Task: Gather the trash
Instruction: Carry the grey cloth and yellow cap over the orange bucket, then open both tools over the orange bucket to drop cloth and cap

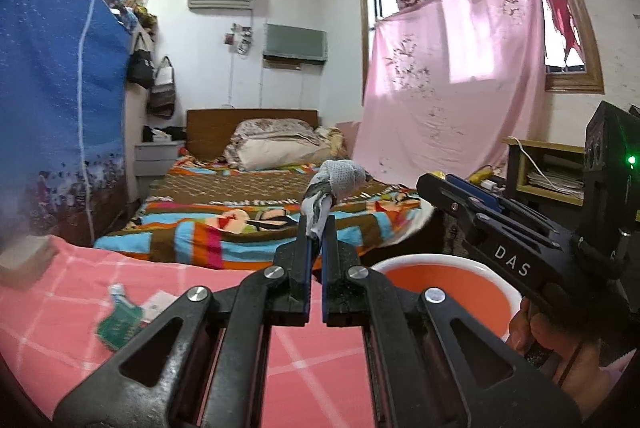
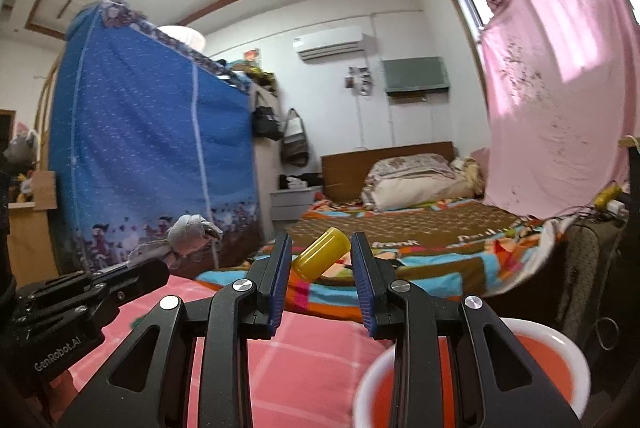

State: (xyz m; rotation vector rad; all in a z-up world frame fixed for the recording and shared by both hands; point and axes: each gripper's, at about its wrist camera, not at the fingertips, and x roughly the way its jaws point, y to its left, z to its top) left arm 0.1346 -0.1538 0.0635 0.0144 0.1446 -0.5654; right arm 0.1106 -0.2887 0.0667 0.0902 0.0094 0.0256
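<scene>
Two hand-held grippers are working over a pink checked cloth. The left hand-held gripper is pinching one knotted grey rag by its tail, its two blue pads nearly touching with only the cloth between them; the rag's knot is sticking up toward 12 o'clock from the tips. From the right wrist camera the same rag is showing at 10 o'clock, above the left tool's black body.

The right hand-held gripper is clamping one small yellow cylinder, tilted with its closed end toward 1 o'clock, both pads pressing on its sides. In the left wrist view this gripper is lying at 3 o'clock, a person's hand gripping its handle.

One round bin with a white rim and an orange inside is sitting at 4 o'clock of the left tool, and at 5 o'clock in the right wrist view, its rim partly behind the right tool's arm.

Two scraps are lying on the pink cloth at 8 o'clock: one green-and-white wrapper and one white paper slip, touching each other.

One bed with a striped blanket is standing beyond the cloth.
</scene>
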